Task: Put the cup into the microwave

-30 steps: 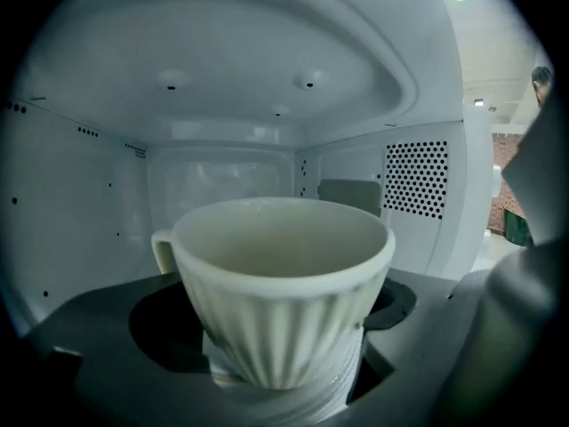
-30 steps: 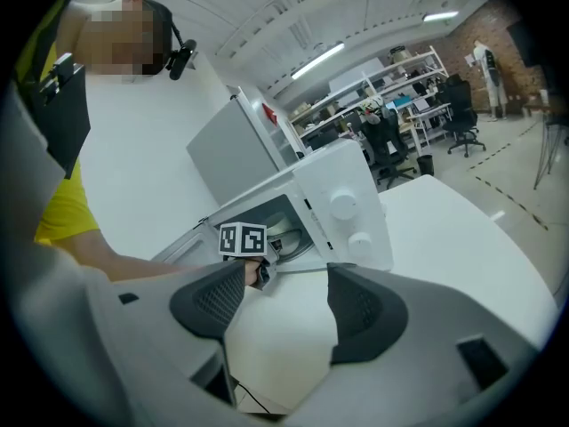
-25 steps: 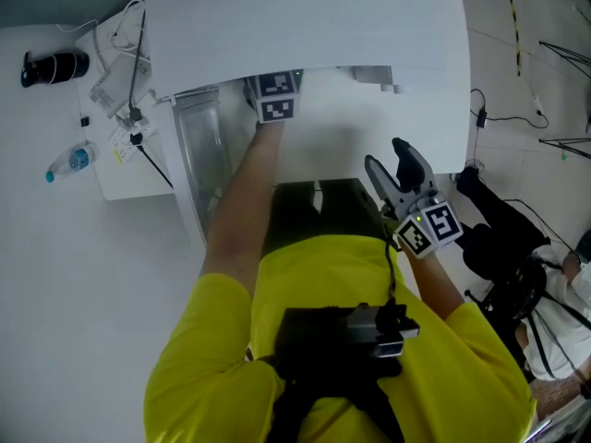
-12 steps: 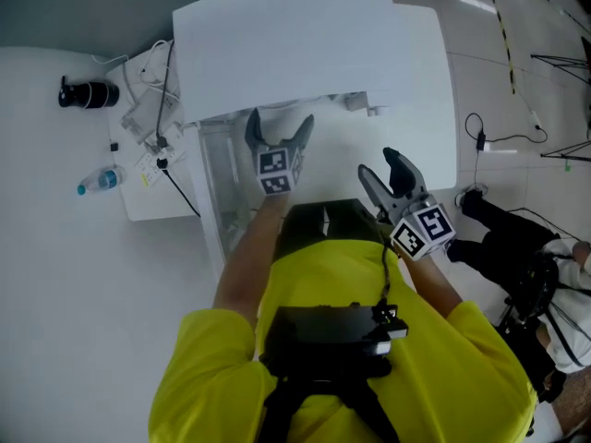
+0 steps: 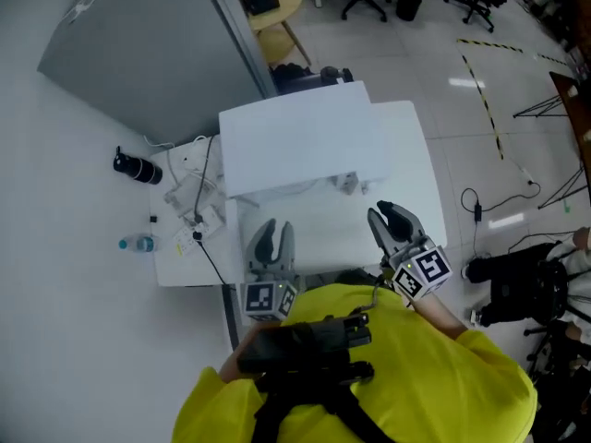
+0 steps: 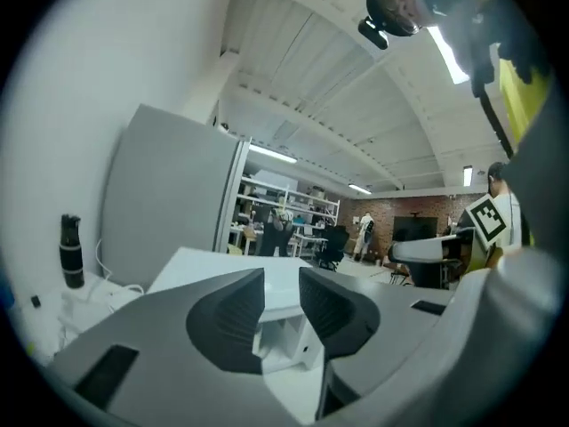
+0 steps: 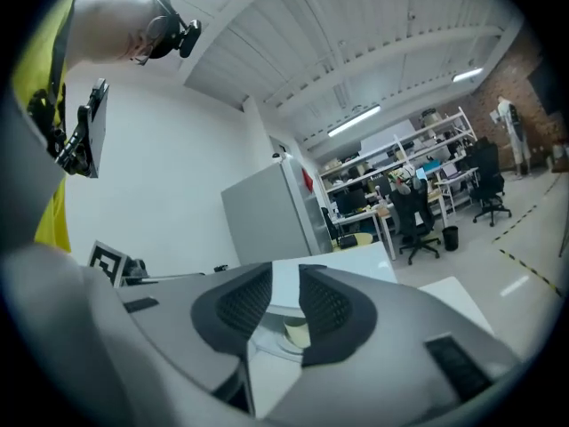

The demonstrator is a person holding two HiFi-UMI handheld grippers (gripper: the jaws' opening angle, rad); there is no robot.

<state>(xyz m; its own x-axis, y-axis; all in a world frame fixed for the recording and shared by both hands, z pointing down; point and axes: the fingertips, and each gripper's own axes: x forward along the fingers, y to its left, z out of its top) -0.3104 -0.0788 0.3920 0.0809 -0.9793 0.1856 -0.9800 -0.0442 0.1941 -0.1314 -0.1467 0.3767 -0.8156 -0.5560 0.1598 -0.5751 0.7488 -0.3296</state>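
Observation:
The white microwave point(image 5: 305, 146) stands on a white table point(image 5: 420, 183) in front of me. In the right gripper view a pale cup point(image 7: 296, 332) shows far off through the gap between the jaws. It stands on a round white plate under the microwave's top. My left gripper point(image 5: 271, 238) hangs shut near the table's front edge, with nothing between its pads point(image 6: 233, 314). My right gripper point(image 5: 392, 218) is to the right at about the same depth. Its jaws are closing and nearly together, also with nothing between them point(image 7: 286, 283). Both grippers are clear of the microwave.
Left of the microwave lie a black bottle point(image 5: 137, 167), a clear water bottle point(image 5: 137, 243) and a tangle of cables with a power strip point(image 5: 189, 201). A grey partition point(image 5: 148, 53) stands behind. A cable runs over the floor at right point(image 5: 476, 206), where someone sits point(image 5: 522, 289).
Both grippers have pulled back from the microwave and risen. The left one came out from under the microwave's top, spread, then closed. The right jaws have narrowed. The head view now takes in more of the room.

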